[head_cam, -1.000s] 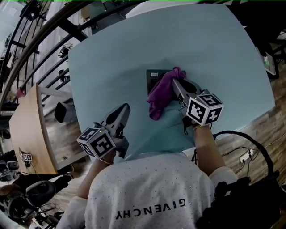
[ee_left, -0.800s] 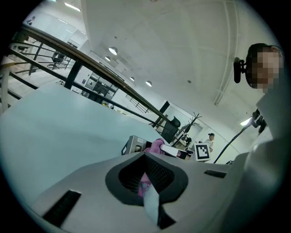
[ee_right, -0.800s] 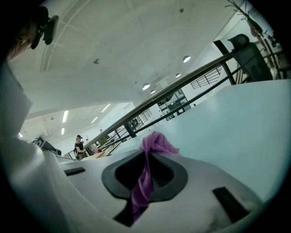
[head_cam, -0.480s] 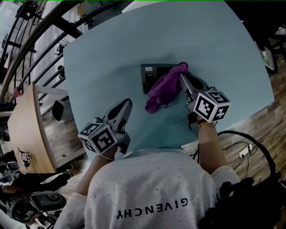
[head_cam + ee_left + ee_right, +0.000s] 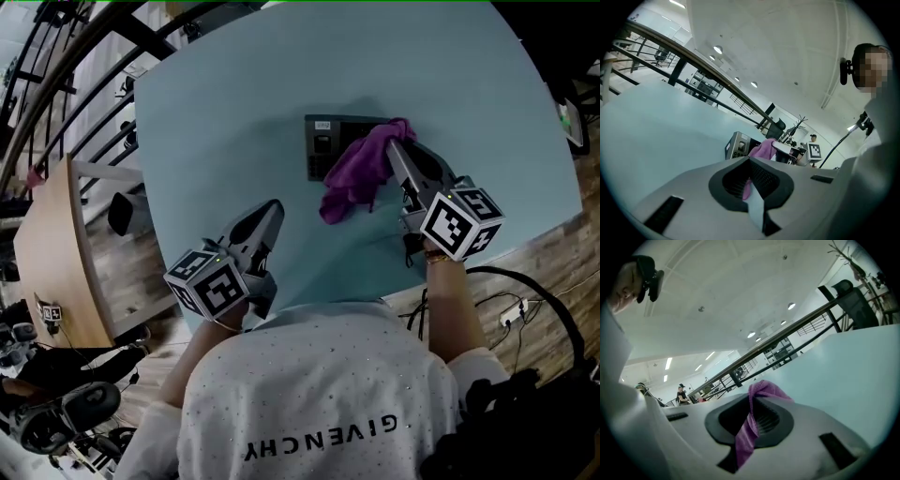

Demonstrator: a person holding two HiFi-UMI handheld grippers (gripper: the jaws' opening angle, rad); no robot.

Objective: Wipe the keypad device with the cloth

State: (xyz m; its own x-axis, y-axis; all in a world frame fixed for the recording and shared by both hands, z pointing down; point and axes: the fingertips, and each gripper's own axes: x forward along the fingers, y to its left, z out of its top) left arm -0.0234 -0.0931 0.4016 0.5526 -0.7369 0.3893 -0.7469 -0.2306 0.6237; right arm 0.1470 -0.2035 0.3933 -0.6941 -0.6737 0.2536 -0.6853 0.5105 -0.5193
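Cloth (image 5: pixel 356 176), purple, pinched in R gripper (image 5: pixel 394 150): jaws closed on its top corner, rest hanging across right part of keypad (image 5: pixel 322 150). Keypad lies flat, mid-table (image 5: pixel 216 112). L gripper (image 5: pixel 270 211) near front edge, jaws together, nothing held, well apart from keypad.

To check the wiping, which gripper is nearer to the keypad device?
Right. The right gripper, jaws shut on the purple cloth, is at the keypad device; the left gripper is far from it, nearer the person.
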